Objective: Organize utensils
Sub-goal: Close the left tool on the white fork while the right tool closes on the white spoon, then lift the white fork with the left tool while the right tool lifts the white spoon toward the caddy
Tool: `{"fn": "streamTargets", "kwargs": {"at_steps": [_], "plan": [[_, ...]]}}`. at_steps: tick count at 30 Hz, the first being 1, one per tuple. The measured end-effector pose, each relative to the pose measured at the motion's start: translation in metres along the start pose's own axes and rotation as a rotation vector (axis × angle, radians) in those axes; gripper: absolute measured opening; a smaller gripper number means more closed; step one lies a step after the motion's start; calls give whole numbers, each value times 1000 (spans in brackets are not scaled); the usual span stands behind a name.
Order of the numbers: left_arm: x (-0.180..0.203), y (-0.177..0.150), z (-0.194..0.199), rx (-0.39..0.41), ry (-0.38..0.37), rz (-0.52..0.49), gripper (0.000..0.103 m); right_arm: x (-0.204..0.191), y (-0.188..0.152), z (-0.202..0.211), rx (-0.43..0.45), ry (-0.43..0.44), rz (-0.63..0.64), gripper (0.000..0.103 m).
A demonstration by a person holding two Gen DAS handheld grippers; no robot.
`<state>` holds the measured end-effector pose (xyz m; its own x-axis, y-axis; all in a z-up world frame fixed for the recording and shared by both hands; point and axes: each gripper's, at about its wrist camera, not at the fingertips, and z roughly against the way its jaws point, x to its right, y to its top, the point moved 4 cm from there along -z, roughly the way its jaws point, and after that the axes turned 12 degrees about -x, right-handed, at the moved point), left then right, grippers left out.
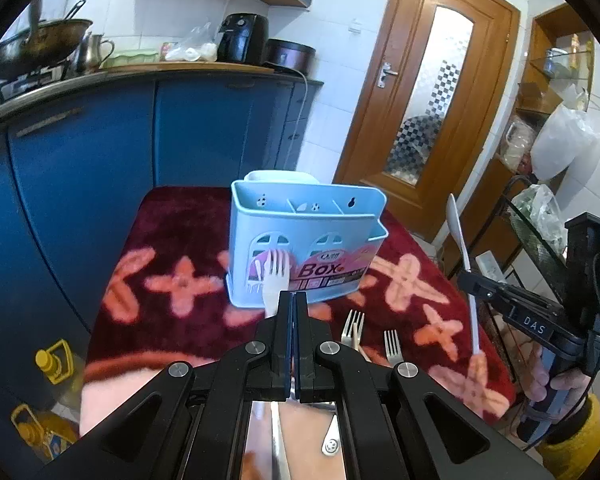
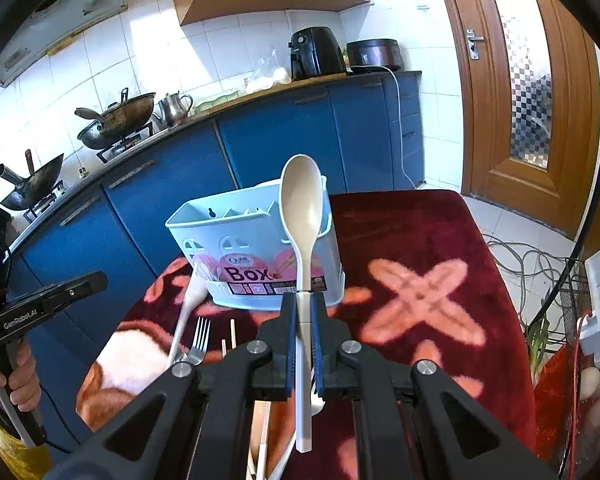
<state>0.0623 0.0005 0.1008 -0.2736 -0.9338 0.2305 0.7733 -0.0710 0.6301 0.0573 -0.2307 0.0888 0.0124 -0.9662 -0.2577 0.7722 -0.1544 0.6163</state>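
A light blue utensil box [image 1: 306,240] [image 2: 256,248] with several compartments stands on the red floral cloth [image 1: 172,240] [image 2: 420,240]. My left gripper [image 1: 292,300] is shut on a white plastic fork [image 1: 275,276], tines up, just in front of the box. My right gripper [image 2: 305,300] is shut on a beige spoon [image 2: 302,216], held upright before the box; it shows in the left wrist view [image 1: 462,256] to the right of the box. Two metal forks [image 1: 374,338] lie on the cloth. Another fork [image 2: 199,340] and chopsticks [image 2: 233,332] lie near me.
Blue cabinets [image 1: 140,136] with woks [image 2: 116,120], a kettle [image 2: 176,108] and an air fryer [image 2: 316,54] run behind the table. A wooden door [image 1: 428,92] is at the right. A wire rack [image 1: 540,240] stands right of the table. Oil bottles [image 1: 52,364] sit below left.
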Motion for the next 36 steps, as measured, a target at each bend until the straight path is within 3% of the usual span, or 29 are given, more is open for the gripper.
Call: {"fn": "streamTargets", "kwargs": {"at_steps": [7, 19, 28, 30, 34, 36], "plan": [[-4, 1, -19, -58, 14, 2, 0, 5, -1, -10, -26, 34, -30, 9], [-11, -16, -87, -267, 93, -62, 10, 13, -10, -22, -54, 67, -60, 9], [-16, -22, -114, -361, 80, -63, 10, 20, -16, -31, -74, 101, -92, 9], [-18, -23, -119, -381, 81, -63, 13, 21, -17, -31, -77, 106, -96, 9], [-19, -26, -125, -400, 84, -69, 28, 23, -20, -36, -87, 116, -104, 9], [-18, -27, -127, -401, 83, -76, 29, 24, -20, -38, -89, 118, -108, 9]]}}
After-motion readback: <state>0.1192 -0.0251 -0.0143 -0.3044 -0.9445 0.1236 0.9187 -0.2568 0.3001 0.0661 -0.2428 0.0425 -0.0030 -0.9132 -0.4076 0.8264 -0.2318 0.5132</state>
